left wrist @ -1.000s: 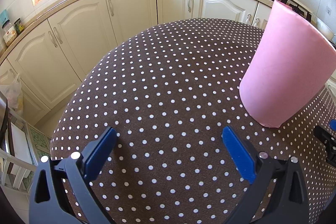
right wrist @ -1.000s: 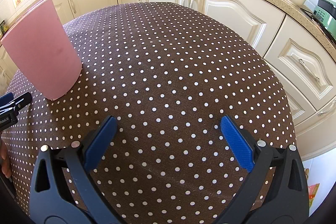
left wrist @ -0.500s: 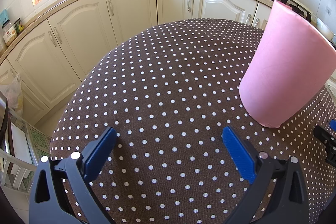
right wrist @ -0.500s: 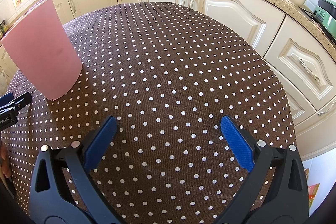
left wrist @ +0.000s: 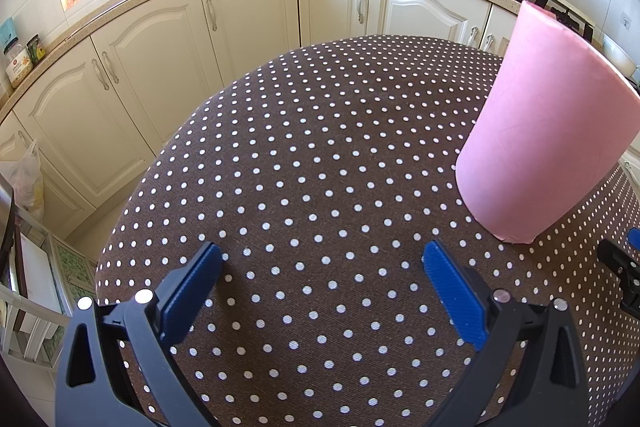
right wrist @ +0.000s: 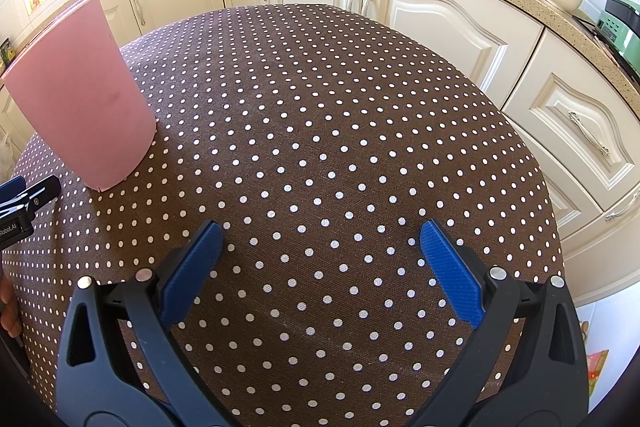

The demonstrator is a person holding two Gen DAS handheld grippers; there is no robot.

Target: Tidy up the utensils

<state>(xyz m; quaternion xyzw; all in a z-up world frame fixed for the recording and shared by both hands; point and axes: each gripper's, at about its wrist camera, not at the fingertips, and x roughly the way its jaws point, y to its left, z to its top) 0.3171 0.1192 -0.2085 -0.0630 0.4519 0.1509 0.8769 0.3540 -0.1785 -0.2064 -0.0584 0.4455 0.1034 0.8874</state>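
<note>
I have both tools hovering low over the brown polka-dotted tabletop (right wrist: 320, 87), the left hand-held gripper (left wrist: 322, 269) and the right hand-held gripper (right wrist: 320, 247) each with jaws spread apart and nothing between them. The tall pink plastic utensil holder (left wrist: 548, 135) stands upright between the two, near the left tool's right finger. No utensils show in either view. My worry is that a careless sideways sweep could clip the holder and topple it, since it looks light.
</note>
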